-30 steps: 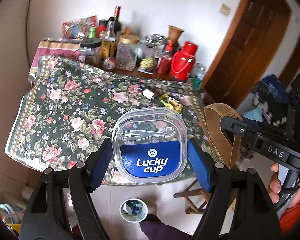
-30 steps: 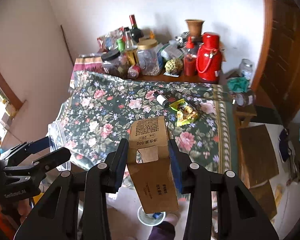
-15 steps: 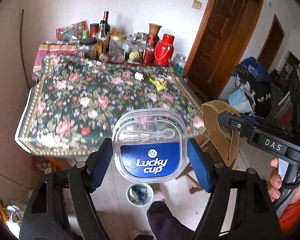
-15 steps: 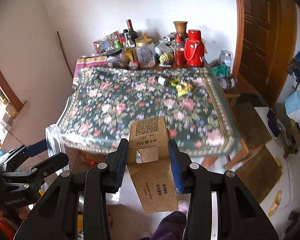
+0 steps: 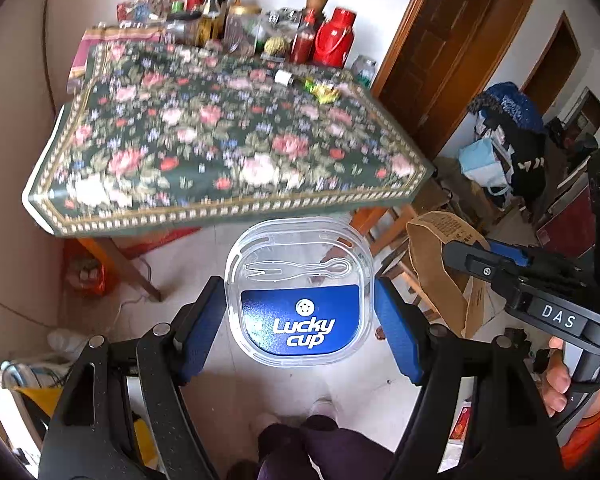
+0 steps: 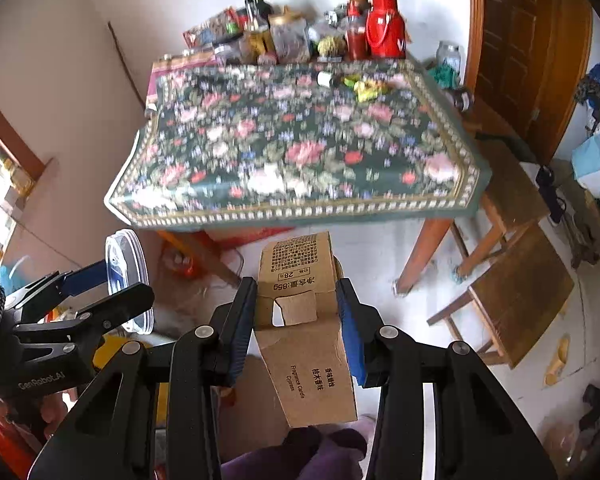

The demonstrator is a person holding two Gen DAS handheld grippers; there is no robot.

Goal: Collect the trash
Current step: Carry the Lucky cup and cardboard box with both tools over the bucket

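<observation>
My left gripper (image 5: 300,320) is shut on a clear plastic "Lucky cup" lid (image 5: 298,292) with a blue label, held in the air in front of the table. My right gripper (image 6: 298,320) is shut on a flattened brown cardboard box (image 6: 304,320). The box also shows in the left wrist view (image 5: 440,272), and the lid shows edge-on in the right wrist view (image 6: 126,276). A yellow-green wrapper (image 6: 364,86) and a small white bottle (image 6: 324,79) lie on the floral tablecloth (image 6: 300,148) at its far right.
Bottles, jars and a red thermos (image 6: 384,26) stand along the table's back edge. A wooden stool (image 6: 516,292) stands right of the table, with a wooden door (image 6: 520,40) behind. Bags and clutter (image 5: 508,140) sit at the right. The person's legs (image 5: 312,448) are below.
Both grippers have pulled back and away from the table with their loads still held. The table now looks farther off and its front edge and legs show. The small bin below has left view.
</observation>
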